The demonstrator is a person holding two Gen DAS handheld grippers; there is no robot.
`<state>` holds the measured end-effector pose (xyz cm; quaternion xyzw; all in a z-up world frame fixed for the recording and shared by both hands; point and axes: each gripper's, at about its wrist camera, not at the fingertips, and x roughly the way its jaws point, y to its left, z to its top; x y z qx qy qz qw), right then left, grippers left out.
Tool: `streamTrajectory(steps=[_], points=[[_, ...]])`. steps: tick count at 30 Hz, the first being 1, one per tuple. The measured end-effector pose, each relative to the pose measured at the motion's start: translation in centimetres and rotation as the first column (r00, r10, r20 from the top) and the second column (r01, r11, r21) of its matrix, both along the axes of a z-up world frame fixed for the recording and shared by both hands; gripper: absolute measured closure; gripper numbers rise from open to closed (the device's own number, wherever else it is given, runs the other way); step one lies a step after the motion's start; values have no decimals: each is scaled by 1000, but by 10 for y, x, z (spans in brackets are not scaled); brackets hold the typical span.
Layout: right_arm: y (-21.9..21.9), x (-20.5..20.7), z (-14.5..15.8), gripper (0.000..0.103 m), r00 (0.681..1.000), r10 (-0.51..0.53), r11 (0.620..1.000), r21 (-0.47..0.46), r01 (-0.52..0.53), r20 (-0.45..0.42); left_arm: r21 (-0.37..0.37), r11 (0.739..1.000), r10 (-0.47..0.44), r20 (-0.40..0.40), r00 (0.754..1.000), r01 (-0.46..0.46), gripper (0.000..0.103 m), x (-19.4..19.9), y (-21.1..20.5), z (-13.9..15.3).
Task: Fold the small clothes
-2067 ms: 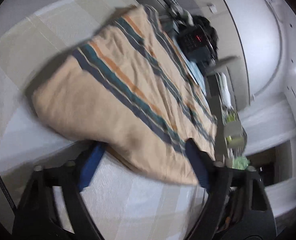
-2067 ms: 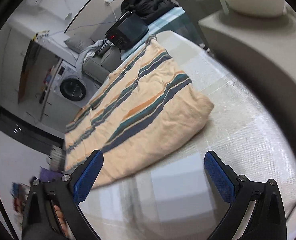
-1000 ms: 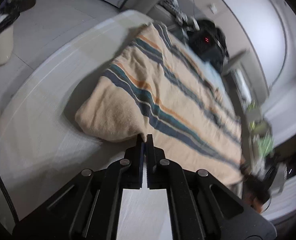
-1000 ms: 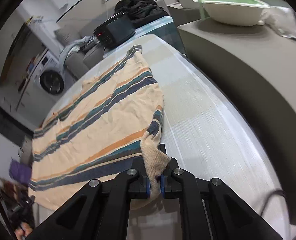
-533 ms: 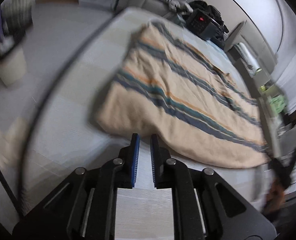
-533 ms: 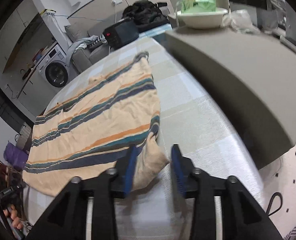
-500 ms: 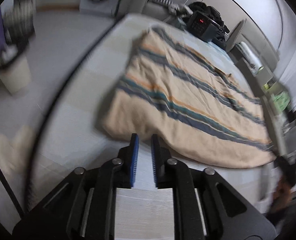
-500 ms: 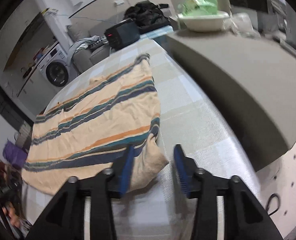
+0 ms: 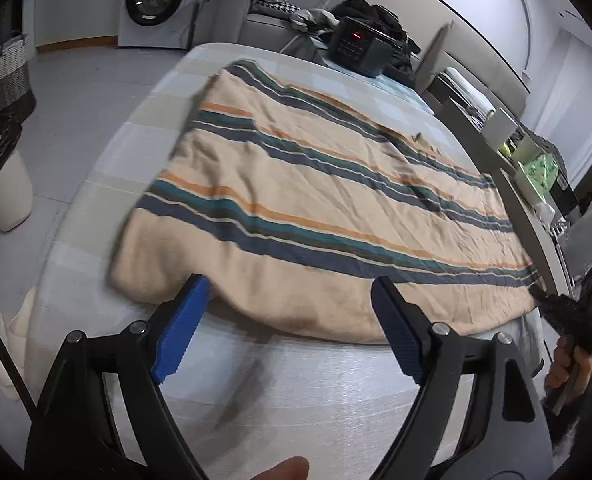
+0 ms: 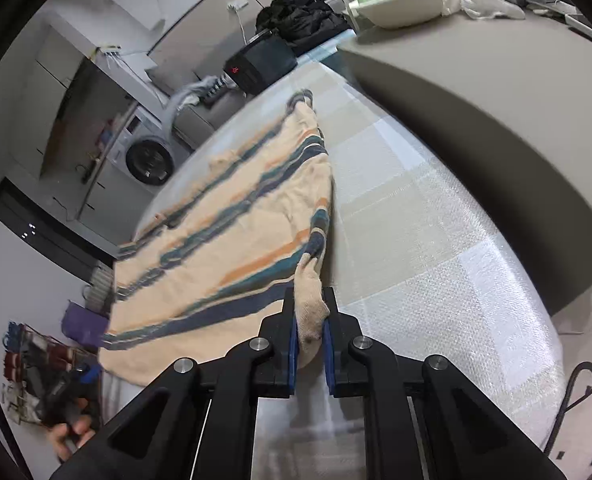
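Behind the bench [image 9: 336, 384], at the top of the left wrist view, stand a white washing machine [image 9: 156, 0] and a black box with red digits [image 9: 358, 46]. On the pale checked bench lies the striped cloth [image 9: 316, 208], filling the middle of the frame: peach-coloured, with bands of dark blue, teal and orange, a little wrinkled. Its near edge is doubled over and thick. The left claw [image 9: 292, 328], at the bottom, is opening; its blue pads stand wide at this edge and nothing is between them. In the right wrist view the right claw [image 10: 310, 336] is closing and pinches a bunched corner of the cloth, lower centre.
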<state>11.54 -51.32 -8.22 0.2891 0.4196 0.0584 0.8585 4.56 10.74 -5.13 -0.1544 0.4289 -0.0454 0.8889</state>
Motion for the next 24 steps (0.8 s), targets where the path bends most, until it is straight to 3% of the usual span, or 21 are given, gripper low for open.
streamTrajectory(steps=[2, 3, 5, 7, 10, 13, 16, 20, 24], points=[[1, 0, -2, 87, 999, -10, 998, -70, 7, -47, 8, 1000, -8, 1, 1000, 8, 21, 3, -5, -3], [1, 0, -5, 86, 995, -33, 989, -146, 19, -95, 15, 1000, -12, 1, 1000, 11, 21, 4, -8, -5], [1, -3, 1, 77, 994, -76, 974, -221, 57, -76, 26, 999, -18, -5, 1000, 18, 20, 7, -11, -8], [4, -6, 13, 77, 993, -114, 948, -305, 95, -44, 35, 999, -19, -6, 1000, 20, 20, 9, -12, -9], [21, -5, 34, 74, 997, -75, 935, -347, 78, 20, 50, 998, -50, 15, 999, 49, 17, 13, -22, -3], [59, 3, 50, 57, 996, 46, 928, -373, -14, 76, 46, 993, -112, 38, 993, 110, 14, 24, -43, 4], [108, 14, 51, 55, 977, 189, 909, -393, -136, 99, 59, 972, -231, 33, 972, 229, 4, 38, -78, 3], [168, 32, 37, 55, 939, 337, 856, -439, -273, 72, 96, 934, -345, -6, 938, 344, 3, 52, -113, -13], [209, 49, 15, 54, 892, 452, 762, -508, -403, -30, 97, 921, -374, -49, 926, 377, 3, 57, -111, -26]])
